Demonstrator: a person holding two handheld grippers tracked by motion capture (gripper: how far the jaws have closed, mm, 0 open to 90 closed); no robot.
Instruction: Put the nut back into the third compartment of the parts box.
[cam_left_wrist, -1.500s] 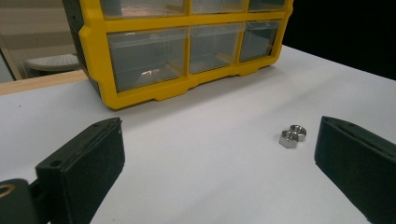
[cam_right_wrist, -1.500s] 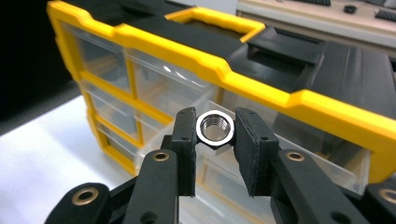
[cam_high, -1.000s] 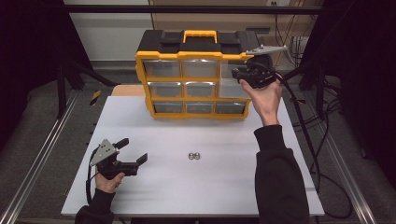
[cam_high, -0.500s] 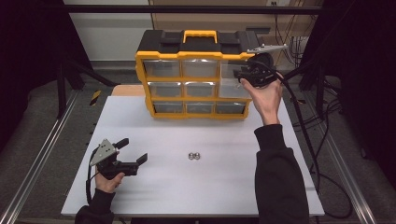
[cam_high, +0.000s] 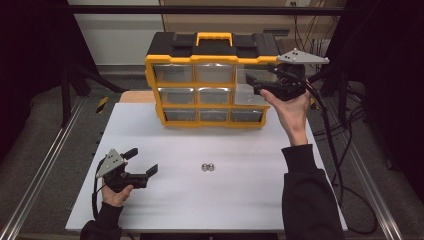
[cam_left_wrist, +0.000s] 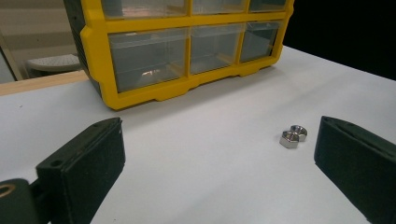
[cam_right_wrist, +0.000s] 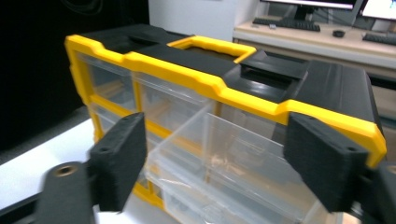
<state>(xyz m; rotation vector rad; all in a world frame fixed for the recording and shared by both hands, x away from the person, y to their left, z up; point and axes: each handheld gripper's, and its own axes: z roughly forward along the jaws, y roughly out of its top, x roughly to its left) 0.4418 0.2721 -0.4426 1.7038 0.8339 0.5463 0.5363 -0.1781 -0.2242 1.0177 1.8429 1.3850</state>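
Note:
A yellow and black drawer cabinet (cam_high: 200, 59) stands at the back of the white table (cam_high: 250, 200). Its clear top right drawer (cam_high: 245, 82) is pulled out a little. My right gripper (cam_high: 253, 84) hovers just in front of that drawer; its jaws have just been opening and stand open, apart from the drawer. In the right gripper view the drawer (cam_right_wrist: 233, 135) lies ahead of the right gripper (cam_right_wrist: 219, 161), with nothing pressed by the pads. Two small metal nuts (cam_high: 207, 167) lie mid-table. My left gripper (cam_high: 143, 161) rests open near the front left, and its own view shows the nuts (cam_left_wrist: 293, 136) near its right jaw.
The cabinet (cam_left_wrist: 98, 51) has several other clear drawers, all pushed in. A metal rail (cam_high: 45, 165) runs along the table's left side, and cables (cam_high: 345, 150) hang off the right. Bare white surface surrounds the nuts.
My right gripper's jaws have opened and let go of the top right drawer, and the hand has drawn back slightly to the right. The left gripper has stayed put.

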